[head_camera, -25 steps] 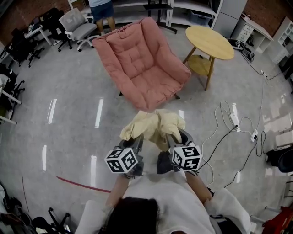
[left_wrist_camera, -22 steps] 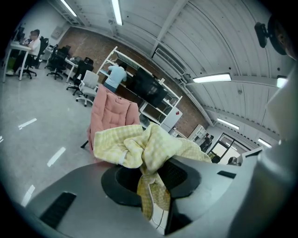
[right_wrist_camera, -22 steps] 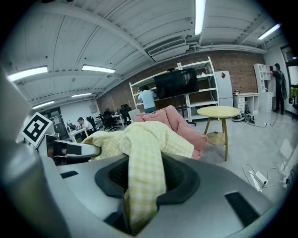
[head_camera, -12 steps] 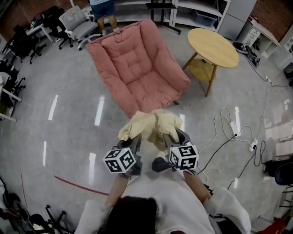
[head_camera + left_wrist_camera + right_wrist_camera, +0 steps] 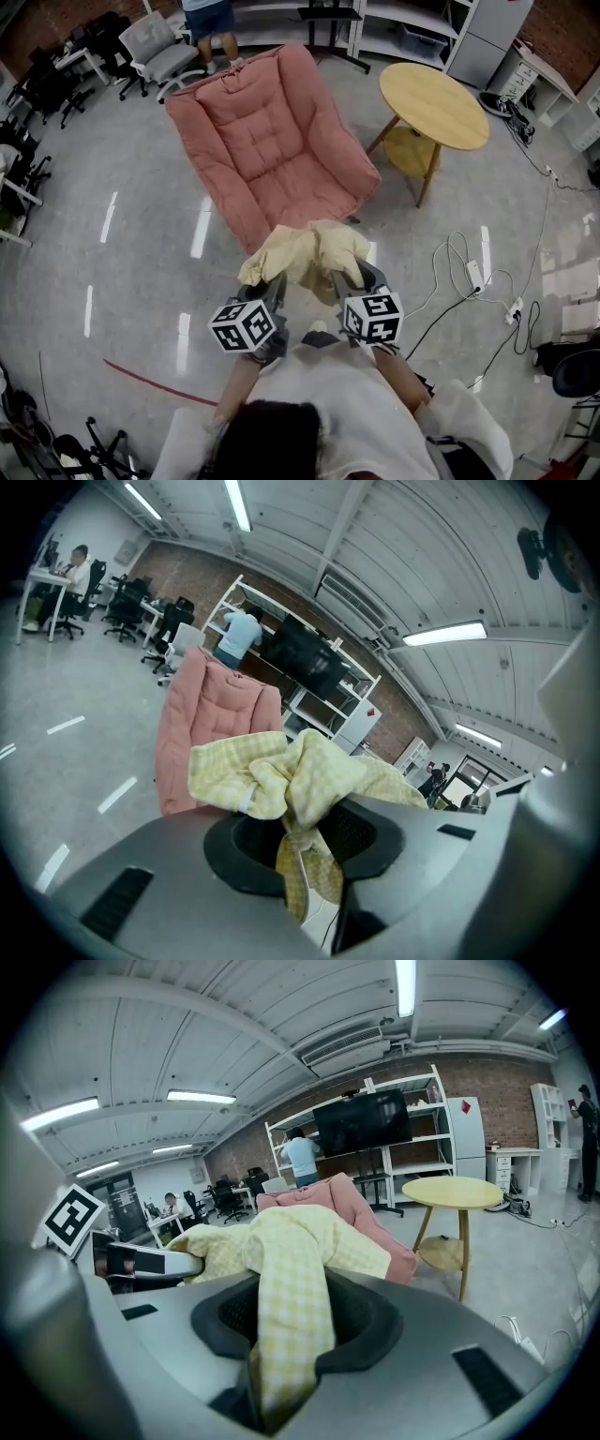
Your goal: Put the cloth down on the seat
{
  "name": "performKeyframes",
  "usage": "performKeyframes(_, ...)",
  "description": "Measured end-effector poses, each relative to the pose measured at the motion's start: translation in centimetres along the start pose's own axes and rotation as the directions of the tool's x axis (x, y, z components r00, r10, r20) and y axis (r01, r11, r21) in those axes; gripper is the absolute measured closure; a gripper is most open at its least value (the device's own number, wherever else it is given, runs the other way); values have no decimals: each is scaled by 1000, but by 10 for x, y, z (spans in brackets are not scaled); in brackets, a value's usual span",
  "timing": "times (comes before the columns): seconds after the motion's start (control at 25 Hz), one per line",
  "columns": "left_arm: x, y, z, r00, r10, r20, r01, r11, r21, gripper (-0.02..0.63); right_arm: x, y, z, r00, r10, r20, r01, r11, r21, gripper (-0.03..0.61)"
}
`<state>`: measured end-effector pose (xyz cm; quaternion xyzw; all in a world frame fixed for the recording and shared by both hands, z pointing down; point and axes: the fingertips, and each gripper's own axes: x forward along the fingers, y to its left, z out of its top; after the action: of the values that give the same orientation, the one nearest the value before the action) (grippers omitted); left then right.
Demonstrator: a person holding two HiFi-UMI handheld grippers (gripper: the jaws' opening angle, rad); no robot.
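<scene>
Cloth (image 5: pixel 305 255), pale yellow check, hangs bunched in the lower middle of the head view. It is up in the air between both claws, its far edge overlapping the front lip of the seat in the picture, not yet lying on it.

Grey shiny floor (image 5: pixel 122 262) fills the frame. The seat (image 5: pixel 272 141), a big pink quilted armchair, sits upper centre, cushion bare. To its right stands a round wooden table (image 5: pixel 433 92) with a lower shelf (image 5: pixel 412 150). A grey office chair (image 5: pixel 159 52) is at upper left, and a person (image 5: pixel 208 17) stands at the top edge by the shelving.

The left gripper (image 5: pixel 272 286) pinches one corner of the cloth: in the left gripper view its jaws are clamped on a twisted fold (image 5: pixel 305 850). The right gripper (image 5: pixel 345 281) grips the other corner, a band of fabric (image 5: pixel 286 1326) squeezed between its jaws.

The only print is the black-and-white square markers on the two cubes (image 5: pixel 246 325) (image 5: pixel 372 317).

White cables (image 5: pixel 450 272) trail across the floor at right; a red line (image 5: pixel 159 382) crosses lower left.
</scene>
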<state>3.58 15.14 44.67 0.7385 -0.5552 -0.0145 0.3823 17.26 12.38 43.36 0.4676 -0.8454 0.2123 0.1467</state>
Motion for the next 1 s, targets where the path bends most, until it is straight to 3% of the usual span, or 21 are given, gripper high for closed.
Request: performKeyframes(1.0,23,12,9,999,50,14,-50,999,-22,497,28,-12,10,999,42,-22,-42,999,-2,423)
